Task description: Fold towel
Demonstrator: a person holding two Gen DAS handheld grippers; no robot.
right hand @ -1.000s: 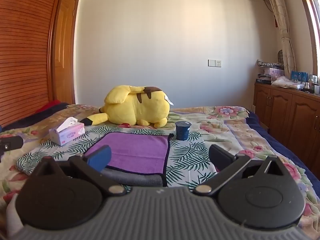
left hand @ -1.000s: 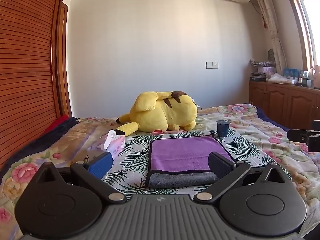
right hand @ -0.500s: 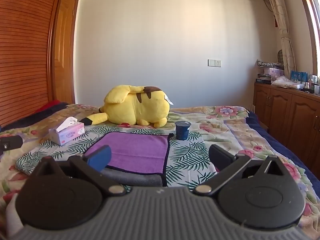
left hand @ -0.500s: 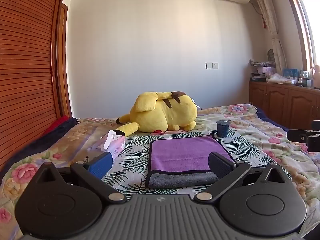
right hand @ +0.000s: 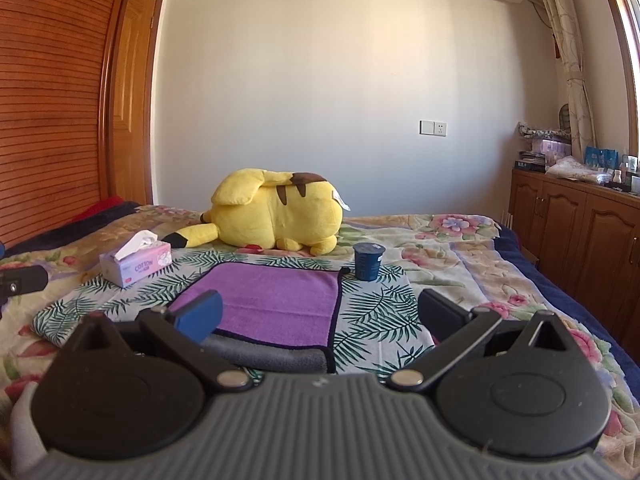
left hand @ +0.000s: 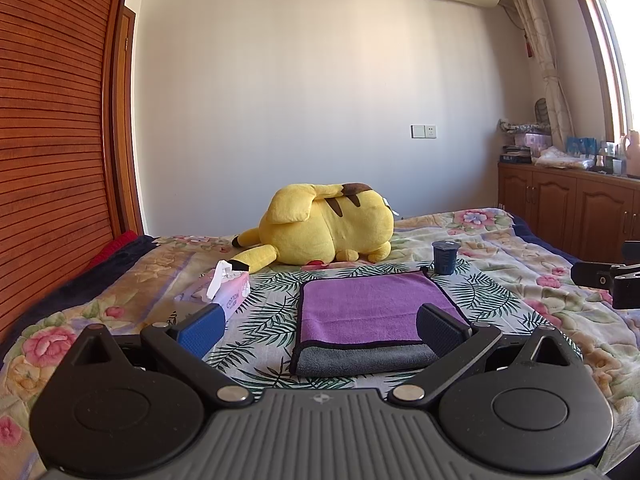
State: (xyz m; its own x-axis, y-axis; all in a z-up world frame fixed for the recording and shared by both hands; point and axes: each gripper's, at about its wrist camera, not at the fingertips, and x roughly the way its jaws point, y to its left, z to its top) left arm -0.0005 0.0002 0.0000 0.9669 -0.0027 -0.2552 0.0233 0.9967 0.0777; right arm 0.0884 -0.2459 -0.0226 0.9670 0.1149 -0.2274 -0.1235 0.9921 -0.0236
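On the bed (left hand: 500,240), purple towel (left hand: 372,300) folded, both claws spread wide

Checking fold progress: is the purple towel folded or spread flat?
Partly folded: the towel lies purple side up, its grey underside doubled beneath the near edge. Both grippers, left and right, are open.

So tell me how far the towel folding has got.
Done: the purple towel lies flat on the bed with one layer already doubled, its grey underside showing at the near edge.
In hand: nothing. The left gripper and right gripper are both open, short of the cloth.
Left: grip an edge and make any further fold.
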